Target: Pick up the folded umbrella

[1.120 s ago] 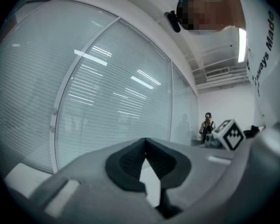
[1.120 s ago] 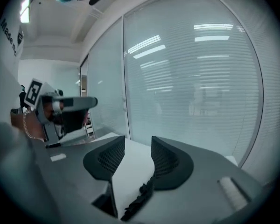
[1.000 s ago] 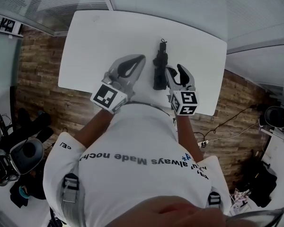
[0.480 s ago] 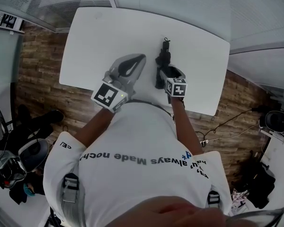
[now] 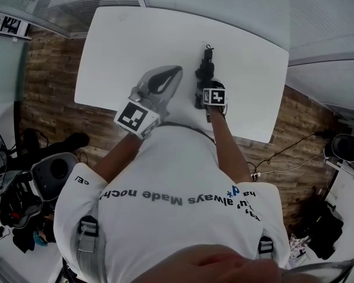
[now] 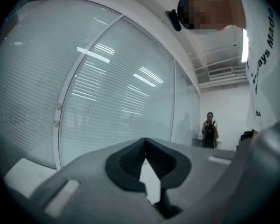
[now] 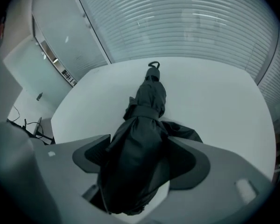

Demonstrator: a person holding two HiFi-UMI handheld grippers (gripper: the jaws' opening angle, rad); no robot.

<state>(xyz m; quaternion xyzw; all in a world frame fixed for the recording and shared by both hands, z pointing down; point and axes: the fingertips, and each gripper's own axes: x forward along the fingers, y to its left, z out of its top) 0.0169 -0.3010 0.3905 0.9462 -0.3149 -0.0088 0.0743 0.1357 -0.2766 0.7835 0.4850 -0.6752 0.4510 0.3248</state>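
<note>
Umbrella on table, off every edge

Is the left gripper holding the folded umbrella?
No, the left gripper is shut on nothing; the folded umbrella lies apart on the white table.

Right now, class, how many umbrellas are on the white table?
1. The folded black umbrella lies on the white table, between the right gripper's jaws, which have just been opening. No others visible.

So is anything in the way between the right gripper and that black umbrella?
Nothing visible is. The right gripper has just been opening its fingers, and the folded umbrella already lies between them on the white table.
</note>
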